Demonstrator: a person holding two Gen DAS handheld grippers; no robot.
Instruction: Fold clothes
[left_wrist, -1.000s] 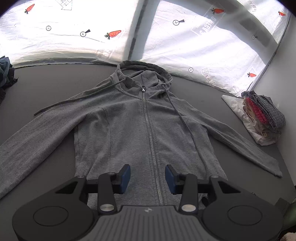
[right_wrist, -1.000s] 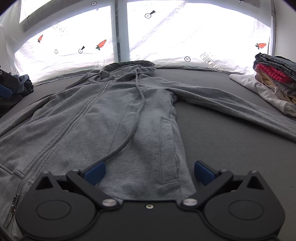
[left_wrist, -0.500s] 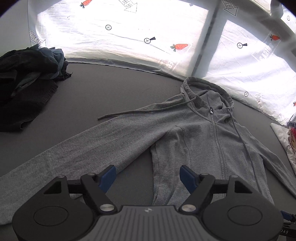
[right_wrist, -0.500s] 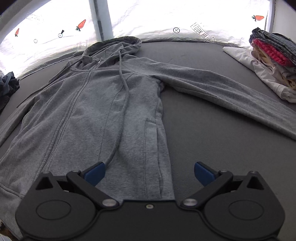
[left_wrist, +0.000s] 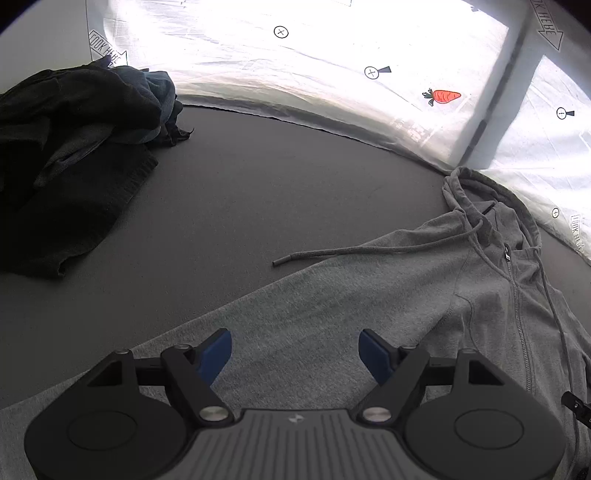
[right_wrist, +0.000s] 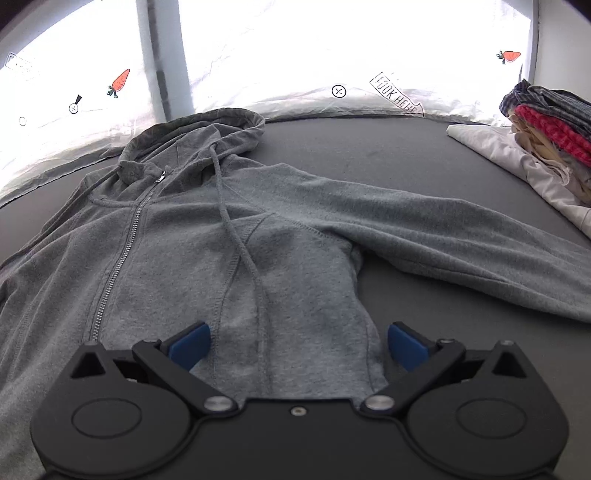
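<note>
Hoodie (left_wrist: 424, 302), grey, zip front, laid flat and face up on the dark worktop (left_wrist: 258, 192), hood toward the far edge, both sleeves spread outward. Left wrist view: left gripper (left_wrist: 295, 350) over the left sleeve (left_wrist: 295, 317), whose long axis runs from near left up to the shoulder at far right; fingers (left_wrist: 216, 352) wide apart, holding nothing, cloth showing directly between them. Drawcord (left_wrist: 369, 251) trails left off the hood; dark unfolded pile (left_wrist: 66, 155) well apart at far left. Right wrist view: right gripper (right_wrist: 297, 345) low over the body panel near its right side seam, fingers (right_wrist: 406, 345) wide apart and empty; right sleeve (right_wrist: 443, 236) runs away to the right. Folded stack (right_wrist: 543, 147) at far right. Judgement: each gripper is nearer its own sleeve; sleeve folding inward appears next.
</note>
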